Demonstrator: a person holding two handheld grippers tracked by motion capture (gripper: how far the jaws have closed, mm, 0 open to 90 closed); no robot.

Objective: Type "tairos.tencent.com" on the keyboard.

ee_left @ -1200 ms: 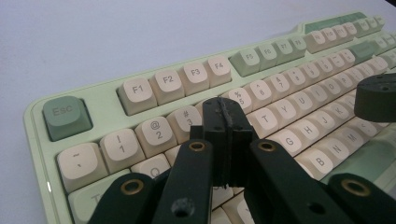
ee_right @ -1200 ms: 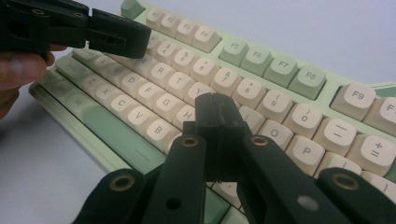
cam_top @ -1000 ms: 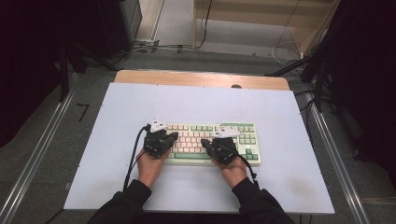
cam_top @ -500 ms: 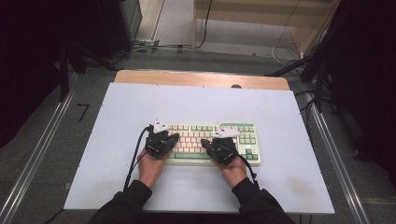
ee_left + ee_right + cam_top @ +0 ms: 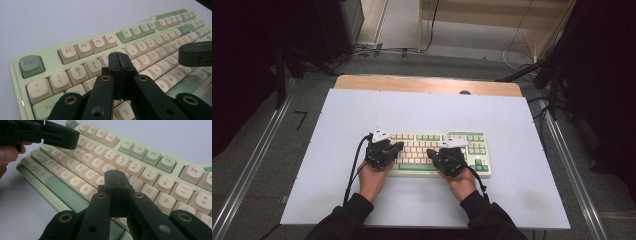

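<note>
In the high view the keyboard (image 5: 438,152) is partly covered by both hands, and its key legends are too small to read. In the left gripper view the left tongs (image 5: 120,65) hide the keys behind them; the keyboard runs off the edge at 3 o'clock. The right tongs (image 5: 115,182) likewise mask keys, and keys at 9 o'clock blur.

High view is looking forward and down from above the person's side, taking in the whole table (image 5: 512,125) w/ the keyboard (image 5: 472,145) small at centre. Left gripper view is riding close over the keyboard (image 5: 62,53)'s Esc end, facing along the key rows; right gripper view is sitting just as near, over the letter keys of the keyboard (image 5: 150,157). Both gripper views are sharing the letter and F-key rows, and each is catching the other gripper's jaw tip.
</note>
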